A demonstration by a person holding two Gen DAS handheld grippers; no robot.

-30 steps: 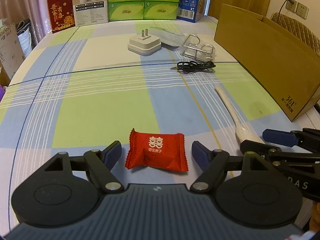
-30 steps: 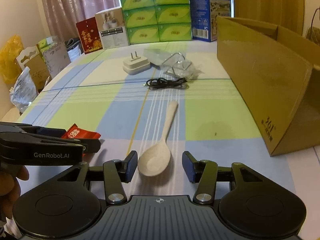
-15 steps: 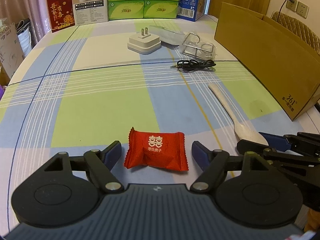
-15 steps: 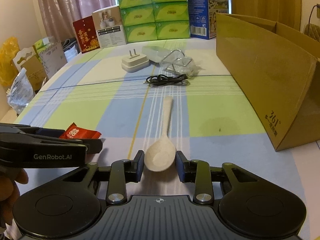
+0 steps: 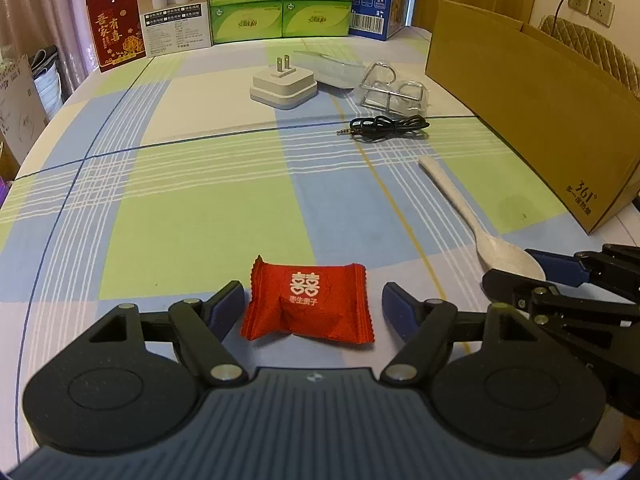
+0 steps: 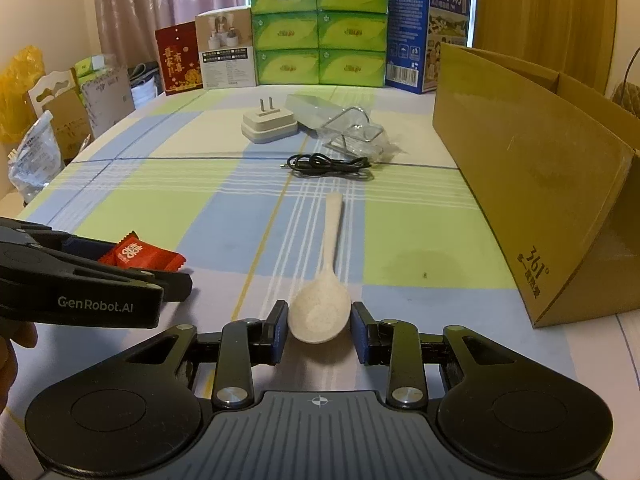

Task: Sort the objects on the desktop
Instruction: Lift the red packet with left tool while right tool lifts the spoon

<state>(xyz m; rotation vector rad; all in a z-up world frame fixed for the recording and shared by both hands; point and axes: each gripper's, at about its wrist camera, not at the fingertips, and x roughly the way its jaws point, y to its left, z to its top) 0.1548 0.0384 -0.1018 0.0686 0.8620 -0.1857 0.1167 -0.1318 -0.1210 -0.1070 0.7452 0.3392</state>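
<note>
A red candy packet (image 5: 308,304) lies flat on the checked tablecloth between the fingers of my left gripper (image 5: 313,293). That gripper is open, with a gap on each side of the packet. A pale spoon (image 6: 320,312) lies with its handle pointing away. My right gripper (image 6: 320,314) is shut on the spoon's bowl, with both blue pads against its edges, and the spoon rests on the cloth. The left wrist view shows the right gripper (image 5: 516,270) at the spoon (image 5: 460,204) to the right of the candy. In the right wrist view, the candy packet (image 6: 136,254) sits at the left gripper's fingers.
A tall cardboard box (image 5: 532,112) stands along the right side. Further back lie a black cable (image 5: 388,126), a white plug adapter (image 5: 283,86), a clear wire-framed holder (image 5: 394,92) and a clear case (image 5: 324,68). Green tissue packs (image 6: 320,28) and other boxes line the far edge.
My right gripper moved forward around the spoon's bowl and its fingers closed from wide apart onto the bowl. The left gripper and the candy have hardly moved.
</note>
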